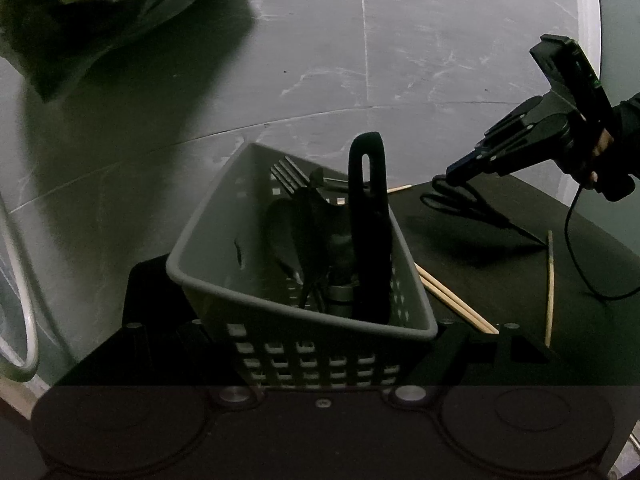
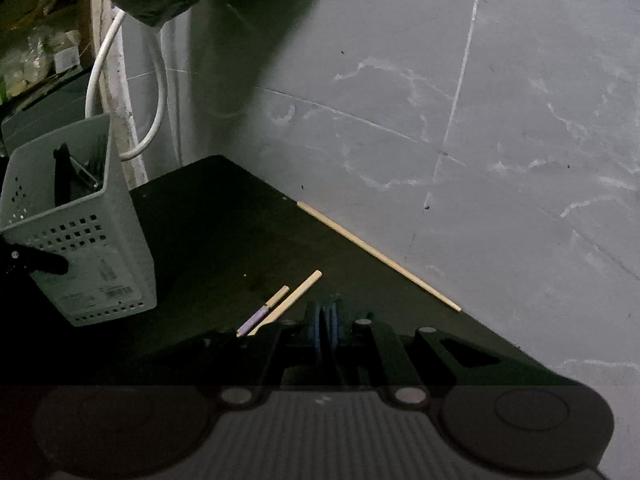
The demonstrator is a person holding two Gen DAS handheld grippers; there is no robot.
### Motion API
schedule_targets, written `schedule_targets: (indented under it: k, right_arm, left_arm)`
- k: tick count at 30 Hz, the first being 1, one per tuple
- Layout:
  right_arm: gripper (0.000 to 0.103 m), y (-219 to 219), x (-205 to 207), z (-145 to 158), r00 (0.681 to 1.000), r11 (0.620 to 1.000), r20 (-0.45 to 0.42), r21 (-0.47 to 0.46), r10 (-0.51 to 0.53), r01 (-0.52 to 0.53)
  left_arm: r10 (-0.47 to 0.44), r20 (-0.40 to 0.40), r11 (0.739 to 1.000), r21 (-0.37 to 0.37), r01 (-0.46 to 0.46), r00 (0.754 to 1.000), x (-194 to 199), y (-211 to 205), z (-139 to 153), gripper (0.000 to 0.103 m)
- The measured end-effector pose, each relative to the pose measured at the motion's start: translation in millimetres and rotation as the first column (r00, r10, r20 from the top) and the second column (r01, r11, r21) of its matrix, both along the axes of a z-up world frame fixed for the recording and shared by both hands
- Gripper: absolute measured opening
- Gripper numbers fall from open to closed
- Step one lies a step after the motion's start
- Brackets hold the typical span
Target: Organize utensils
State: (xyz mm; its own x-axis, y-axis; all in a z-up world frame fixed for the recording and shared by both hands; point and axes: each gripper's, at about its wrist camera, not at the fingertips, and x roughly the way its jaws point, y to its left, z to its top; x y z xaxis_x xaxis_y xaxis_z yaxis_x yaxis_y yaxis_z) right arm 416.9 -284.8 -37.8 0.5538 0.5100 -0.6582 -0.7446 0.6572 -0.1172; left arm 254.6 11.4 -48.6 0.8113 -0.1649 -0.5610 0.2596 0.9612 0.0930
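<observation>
My left gripper point(image 1: 320, 330) is shut on a grey perforated basket point(image 1: 224, 216), its jaws pressed against the basket's sides. The basket holds a fork point(image 1: 290, 174), a black slotted handle point(image 1: 368, 216) and other dark utensils. In the right wrist view the basket point(image 2: 100, 248) stands at the left with one left finger point(image 2: 44, 262) against it. My right gripper point(image 1: 458, 174) is shut on the handles of black scissors point(image 1: 472, 206), whose tip rests on the dark table point(image 1: 500, 272). Its blue pads point(image 2: 316, 326) sit close together. Loose chopsticks point(image 1: 452, 300) lie beside the basket.
Another chopstick point(image 1: 551, 288) lies at the right, and a long one point(image 2: 380, 256) lies along the table edge, with two short ones point(image 2: 296, 300) nearby. A dark plastic bag point(image 1: 100, 8) and a white hose point(image 2: 108, 52) are beyond the table. Grey marbled floor lies below.
</observation>
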Motion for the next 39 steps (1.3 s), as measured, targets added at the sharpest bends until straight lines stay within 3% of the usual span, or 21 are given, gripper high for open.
schedule_targets:
  k: [5, 18, 29, 39]
  right_arm:
    - [0.006, 2.1, -5.3, 0.6, 1.000, 1.000, -0.008, -0.011, 0.003, -0.004]
    - [0.006, -9.2, 9.5, 14.4, 0.997, 0.994, -0.077, 0.100, -0.024, 0.031]
    - [0.007, 8.5, 19.3, -1.2, 0.991, 0.999, -0.134, 0.039, 0.013, -0.008]
    - [0.007, -29.5, 52.6, -2.7, 0.960, 0.967, -0.258, 0.195, -0.107, 0.161]
  left_arm:
    - [-0.007, 0.001, 1.000, 0.000, 0.007, 1.000, -0.6, 0.5, -0.9, 0.078]
    - [-0.008, -0.001, 1.000, -0.014, 0.008, 1.000, 0.3, 2.4, -2.1, 0.078]
    - [-0.011, -0.001, 1.000, -0.016, 0.011, 1.000, 0.4, 2.6, -2.1, 0.079]
    - [-0.010, -0.001, 1.000, -0.018, 0.010, 1.000, 1.6, 2.5, -3.1, 0.079]
